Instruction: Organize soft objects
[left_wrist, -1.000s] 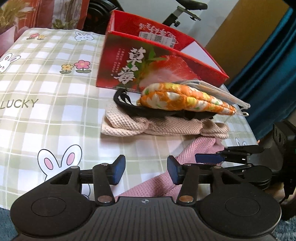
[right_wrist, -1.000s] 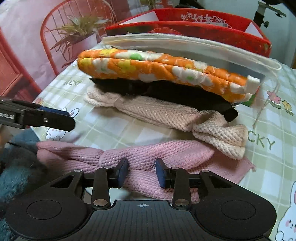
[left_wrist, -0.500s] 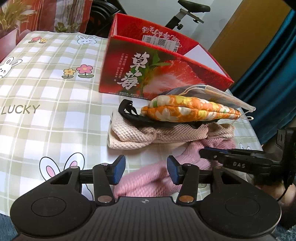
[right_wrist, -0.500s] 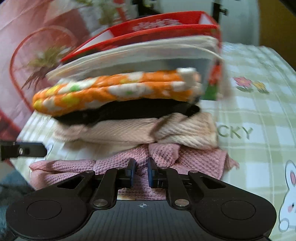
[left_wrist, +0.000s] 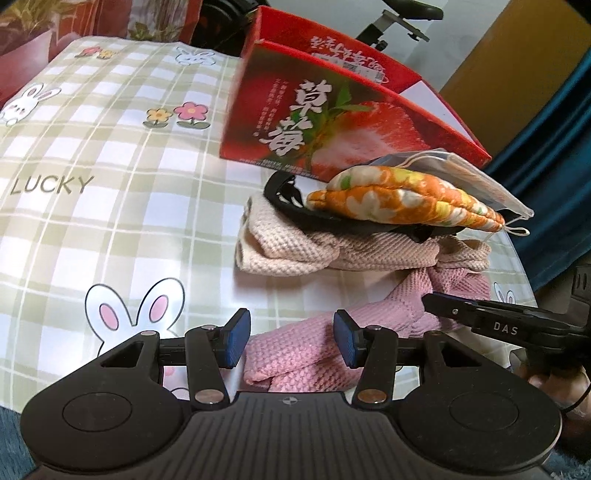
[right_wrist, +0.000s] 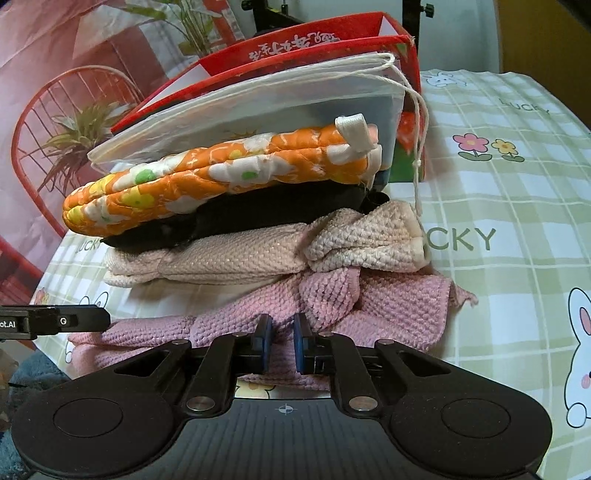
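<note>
1. Lying low in the middle of the right wrist view, the pink cloth (right_wrist: 388, 306) is caught between the two blue pads of the right gripper (right_wrist: 282, 345). The pads are pinched close on a fold of it.
2. The left gripper (left_wrist: 291, 341) sits at the bottom of the left wrist view. Its pads are wide apart and hold nothing. One end of the pink cloth lies between them, but I cannot tell if it touches them.
3. In the left wrist view, the pink cloth runs from the bottom middle up to the right, under the pile.
4. The pile sits right of middle in the left wrist view. A beige cloth (left_wrist: 295, 251) is at the bottom, a black thing (left_wrist: 295, 210) on it, then an orange flower mitt (left_wrist: 402, 203).
5. A white bag with strings (right_wrist: 258, 107) lies on top of the mitt.
6. A red strawberry box (left_wrist: 332, 125) stands behind the pile, at the top middle.
7. Everything rests on a green checked tablecloth (left_wrist: 110, 221) with bunnies and flowers.
</note>
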